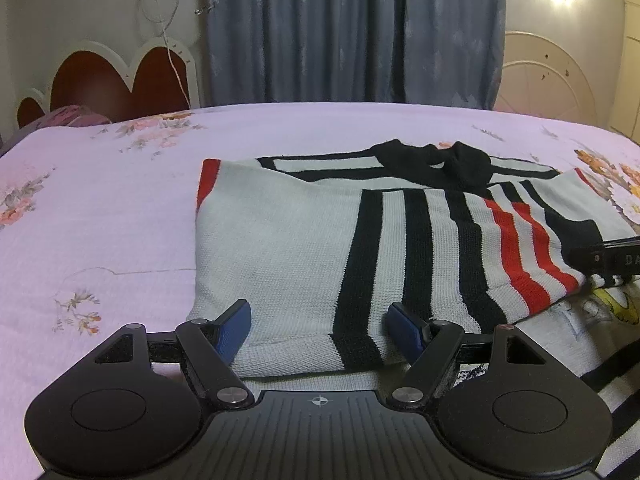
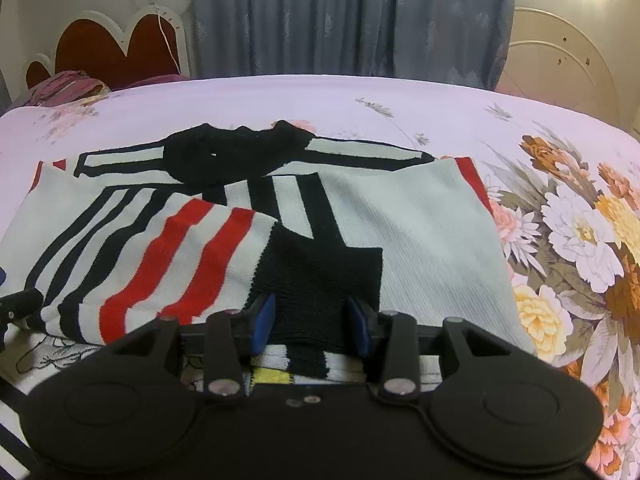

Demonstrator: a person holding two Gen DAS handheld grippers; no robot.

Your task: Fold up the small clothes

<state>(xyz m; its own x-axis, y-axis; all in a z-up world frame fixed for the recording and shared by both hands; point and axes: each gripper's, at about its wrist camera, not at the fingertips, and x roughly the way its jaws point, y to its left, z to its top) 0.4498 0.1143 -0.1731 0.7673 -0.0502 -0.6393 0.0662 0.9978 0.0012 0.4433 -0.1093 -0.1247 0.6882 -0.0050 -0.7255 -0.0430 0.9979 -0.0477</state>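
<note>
A small knitted sweater (image 1: pixel 280 232), white with black and red stripes and a black collar (image 1: pixel 436 164), lies partly folded on the bed. My left gripper (image 1: pixel 318 326) is open, its blue pads either side of the sweater's near white edge. My right gripper (image 2: pixel 312 320) is open, its pads straddling the black cuff (image 2: pixel 320 280) of the striped sleeve (image 2: pixel 160 256) folded across the body. The right gripper's tip shows in the left wrist view (image 1: pixel 608 258). Another printed white garment (image 1: pixel 580 320) lies under the sweater.
The bed sheet (image 1: pixel 120 208) is pale pink with flowers, with big blooms at the right (image 2: pixel 580 232). A red and white headboard (image 1: pixel 120 84) and a purple pillow (image 2: pixel 64 84) stand at the far left. Blue curtains (image 1: pixel 352 32) hang behind.
</note>
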